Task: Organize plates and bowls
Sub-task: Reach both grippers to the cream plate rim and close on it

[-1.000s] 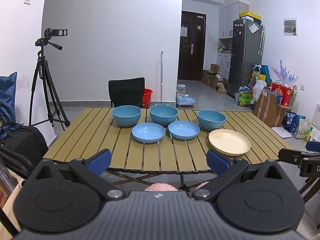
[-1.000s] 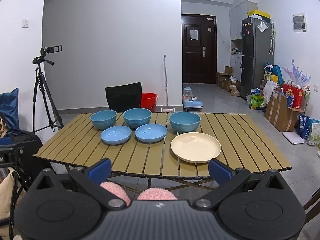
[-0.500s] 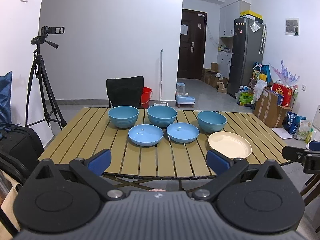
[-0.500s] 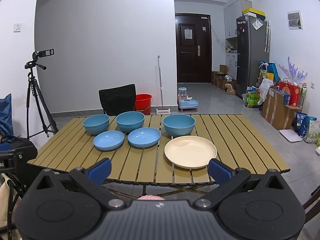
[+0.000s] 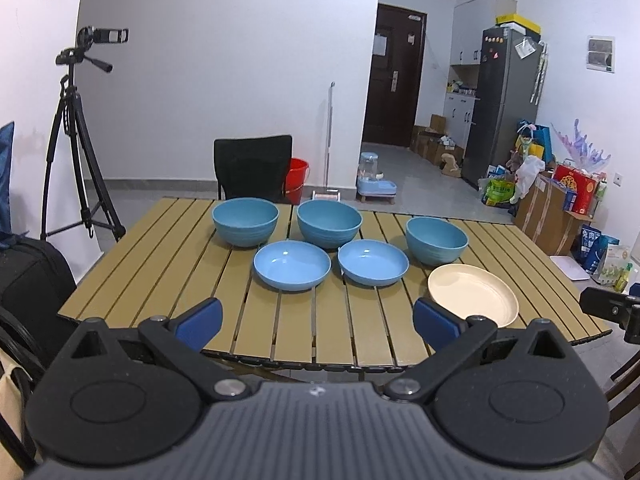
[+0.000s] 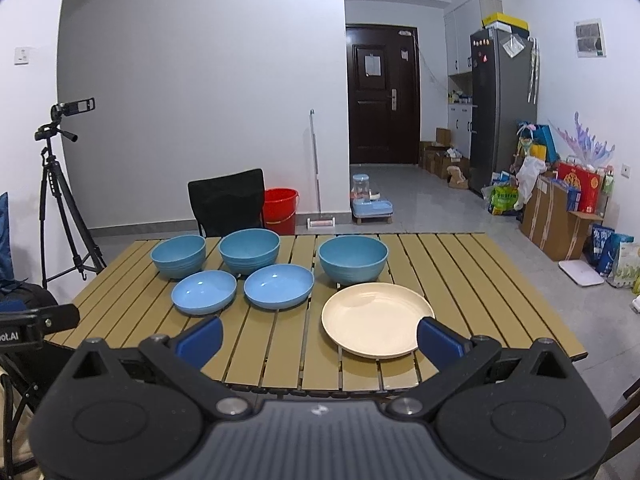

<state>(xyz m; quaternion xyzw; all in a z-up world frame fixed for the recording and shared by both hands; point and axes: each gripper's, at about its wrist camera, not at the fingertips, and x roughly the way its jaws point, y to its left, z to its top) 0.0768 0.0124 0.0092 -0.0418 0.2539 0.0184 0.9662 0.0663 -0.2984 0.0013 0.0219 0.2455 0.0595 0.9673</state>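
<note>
Both my claws have moved closer to the table (image 5: 168,264) than before: left gripper (image 5: 316,318) and right gripper (image 6: 318,338) spread apart, empty. Cream plate (image 6: 376,320) just ahead of my right claw; blue bowls (image 6: 278,286) beyond, unmoved.

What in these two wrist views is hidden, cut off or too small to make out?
- Cream plate: near rim hidden behind the left gripper finger, left wrist view.
- Table: near edge hidden by the right gripper body, right wrist view.
- Fridge magnets: too small to read.
</note>
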